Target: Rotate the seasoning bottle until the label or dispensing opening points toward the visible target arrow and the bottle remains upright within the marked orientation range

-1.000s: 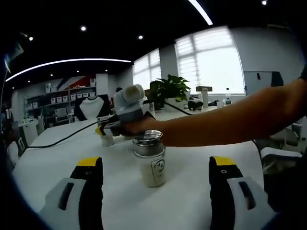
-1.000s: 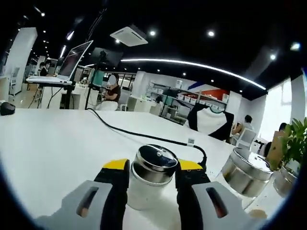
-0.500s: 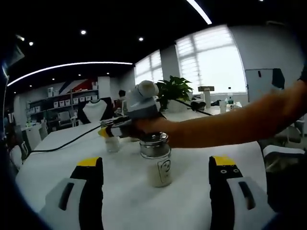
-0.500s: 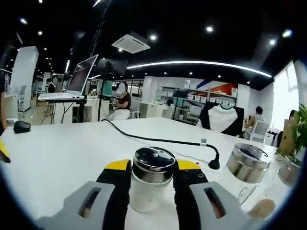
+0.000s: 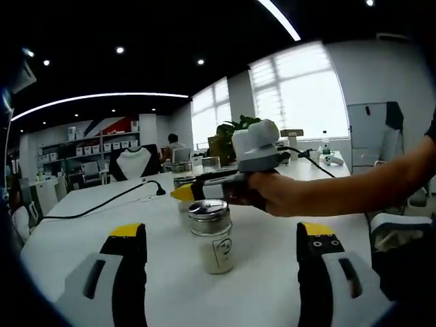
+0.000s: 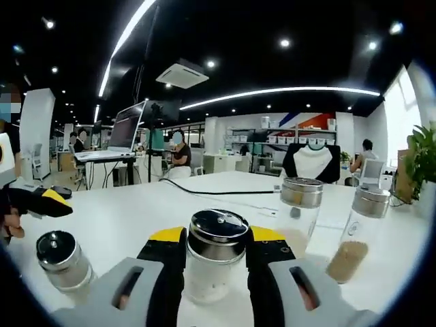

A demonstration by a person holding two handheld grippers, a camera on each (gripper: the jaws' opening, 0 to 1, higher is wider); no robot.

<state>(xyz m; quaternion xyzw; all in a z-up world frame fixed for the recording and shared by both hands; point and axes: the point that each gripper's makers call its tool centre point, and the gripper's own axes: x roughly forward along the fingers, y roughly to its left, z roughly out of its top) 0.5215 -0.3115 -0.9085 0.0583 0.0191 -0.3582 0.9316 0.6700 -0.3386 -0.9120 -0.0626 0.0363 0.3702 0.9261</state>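
Both grippers sat over the white table [image 5: 82,225], and the seasoning bottle [image 6: 214,262] serves as the landmark. In the right gripper view the right gripper [image 6: 215,248] had its yellow-tipped jaws closed against the two sides of the bottle just under its steel cap, with no gap to be seen on either side. The bottle stood upright and held a pale powder. In the left gripper view the same bottle [image 5: 212,236] stood on the table with a printed label on the side turned to the camera, and the right gripper [image 5: 197,192] reached in from the right, held in a person's hand [image 5: 283,197], its yellow tips at the bottle's cap.

The left gripper [image 5: 221,235] had its jaws spread wide, one well to each side of the bottle and nothing between them. It also showed at the left edge of the right gripper view [image 6: 48,203].

Left of the bottle in the right gripper view, a small steel-capped shaker [image 6: 61,262] stood just beside the jaw. Right of the bottle and further back stood two taller jars [image 6: 300,208], one with brown grains at its bottom, well apart from the bottle. Bare tabletop lay open beyond the bottle up to a black cable [image 6: 204,192]. The table's far edge ran behind that.
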